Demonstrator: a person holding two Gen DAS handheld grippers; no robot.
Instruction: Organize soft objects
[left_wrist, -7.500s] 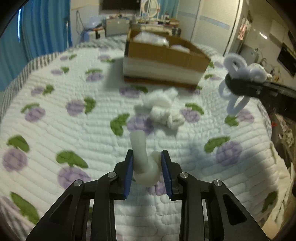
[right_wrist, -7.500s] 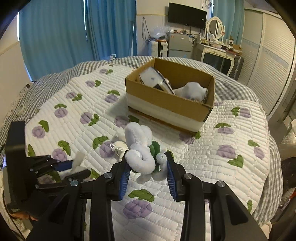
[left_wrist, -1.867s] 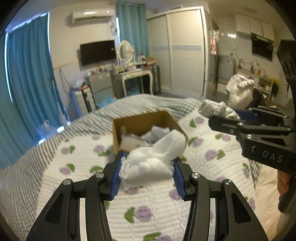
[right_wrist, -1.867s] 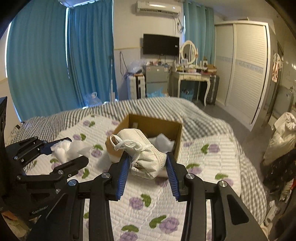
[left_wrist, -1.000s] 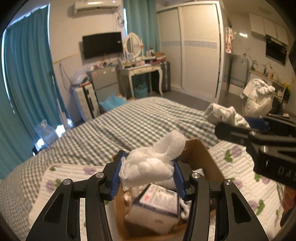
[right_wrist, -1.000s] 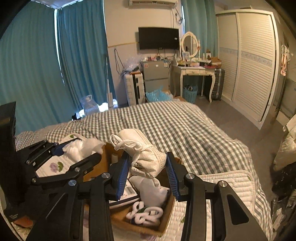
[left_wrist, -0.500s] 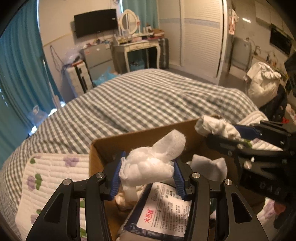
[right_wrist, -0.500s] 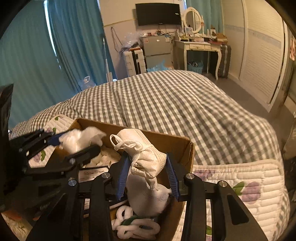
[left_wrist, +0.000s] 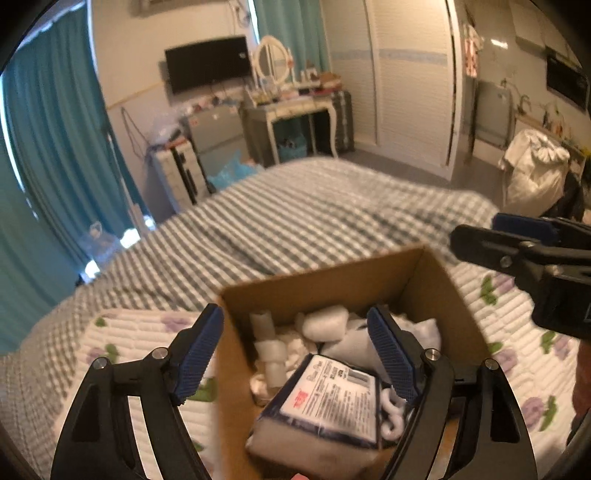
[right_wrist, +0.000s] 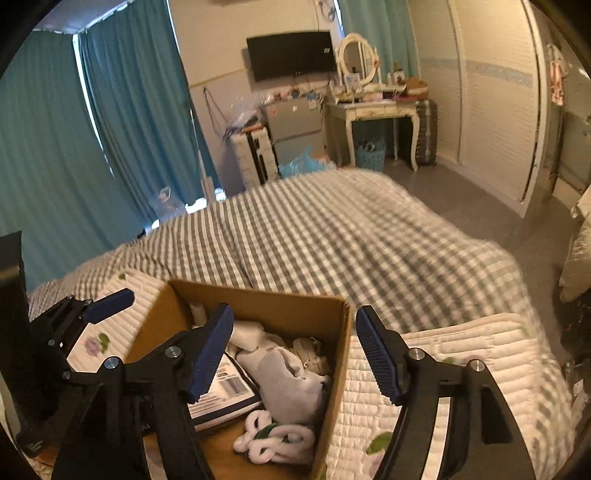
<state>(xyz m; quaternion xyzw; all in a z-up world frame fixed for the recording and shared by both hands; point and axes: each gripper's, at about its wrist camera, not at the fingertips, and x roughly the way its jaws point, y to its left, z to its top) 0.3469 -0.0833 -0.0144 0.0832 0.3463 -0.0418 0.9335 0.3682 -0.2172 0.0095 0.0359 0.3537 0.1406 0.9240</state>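
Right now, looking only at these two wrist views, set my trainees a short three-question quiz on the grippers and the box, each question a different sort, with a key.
1. True or false: the left gripper is shut on a white wad.
2. Multiple choice: the cardboard box stands on A) the floor, B) the bed, C) the dressing table.
3. Fill in: in the right wrist view, the white looped plush toy lies ____ the box.

Key
1. False: its jaws stand wide apart with nothing between them, like those of the right gripper.
2. B.
3. Inside, at the near end, beside a labelled packet.
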